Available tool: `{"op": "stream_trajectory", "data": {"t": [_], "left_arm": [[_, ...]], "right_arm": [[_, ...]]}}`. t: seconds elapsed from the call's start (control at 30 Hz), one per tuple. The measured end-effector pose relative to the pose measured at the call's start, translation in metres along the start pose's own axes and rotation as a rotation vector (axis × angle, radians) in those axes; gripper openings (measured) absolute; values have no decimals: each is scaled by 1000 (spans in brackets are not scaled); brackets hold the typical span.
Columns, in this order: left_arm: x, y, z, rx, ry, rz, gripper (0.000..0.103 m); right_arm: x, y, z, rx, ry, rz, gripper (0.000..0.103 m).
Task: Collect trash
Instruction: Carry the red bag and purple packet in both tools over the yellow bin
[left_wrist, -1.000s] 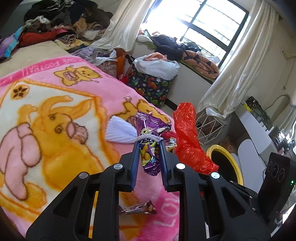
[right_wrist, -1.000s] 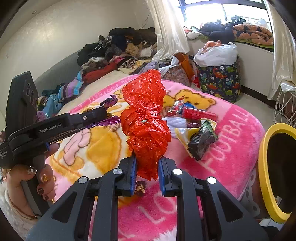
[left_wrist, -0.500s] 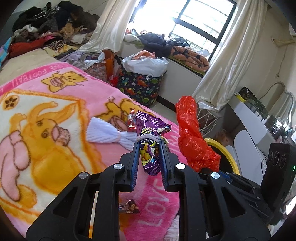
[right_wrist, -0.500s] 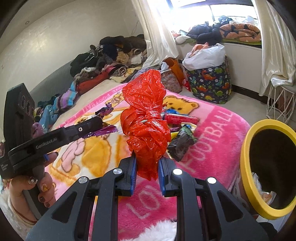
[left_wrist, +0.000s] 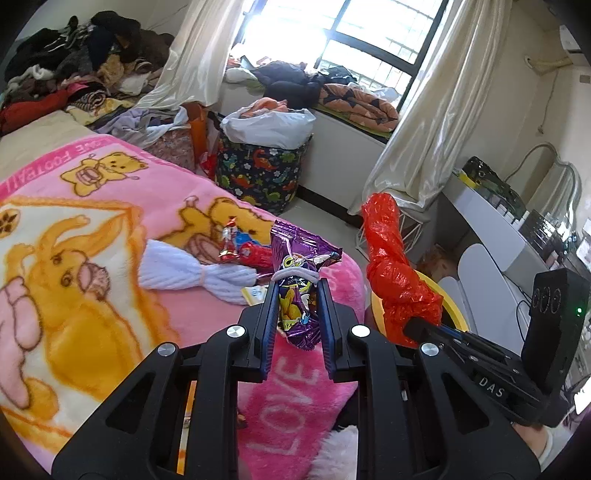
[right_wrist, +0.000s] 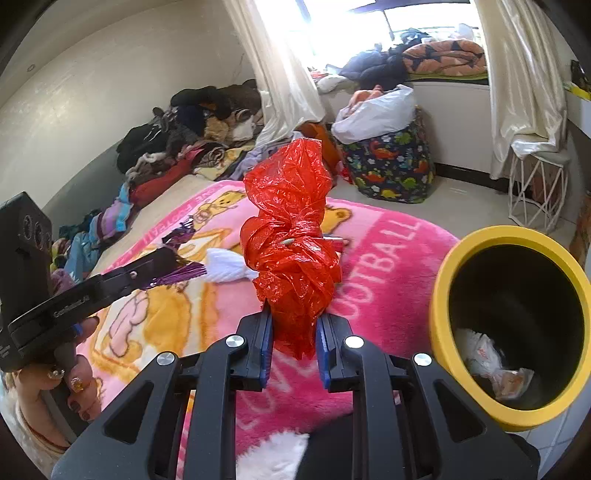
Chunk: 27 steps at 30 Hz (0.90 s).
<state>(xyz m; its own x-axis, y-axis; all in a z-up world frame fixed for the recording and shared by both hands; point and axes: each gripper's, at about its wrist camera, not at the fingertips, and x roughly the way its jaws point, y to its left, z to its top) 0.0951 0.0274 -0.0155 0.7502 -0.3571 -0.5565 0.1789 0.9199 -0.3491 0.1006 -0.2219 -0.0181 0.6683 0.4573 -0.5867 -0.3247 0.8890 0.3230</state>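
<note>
Trash rides in both grippers for dumping: left fingers (left_wrist: 271, 314) clamp a purple wrapper (left_wrist: 297, 291), right fingers (right_wrist: 266, 339) a red bag (right_wrist: 291, 251); bin (right_wrist: 443, 295) at three o'clock.

My bed (left_wrist: 92, 206) wears a pink cartoon blanket, with clothes heaped (left_wrist: 74, 74) against the pale wall. Daylight pours through the dark-framed window (left_wrist: 354, 40) between cream curtains (left_wrist: 424, 122). A dinosaur-print hamper (left_wrist: 258, 170) stands on the light floor (right_wrist: 461, 195), near a white wire stool (right_wrist: 535, 192).

Home bedroom, bed with pink cartoon blanket (left_wrist: 155, 192), heaped clothes (left_wrist: 74, 74), curtained window (left_wrist: 369, 33)
</note>
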Motion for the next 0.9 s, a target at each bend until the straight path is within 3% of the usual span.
{"op": "stream_trajectory", "data": {"t": [0.9], "left_arm": [[38,-73,-6,112,45,-100,15]], "right_arm": [[-39,-87,-4,182,-64,-145,19]]}}
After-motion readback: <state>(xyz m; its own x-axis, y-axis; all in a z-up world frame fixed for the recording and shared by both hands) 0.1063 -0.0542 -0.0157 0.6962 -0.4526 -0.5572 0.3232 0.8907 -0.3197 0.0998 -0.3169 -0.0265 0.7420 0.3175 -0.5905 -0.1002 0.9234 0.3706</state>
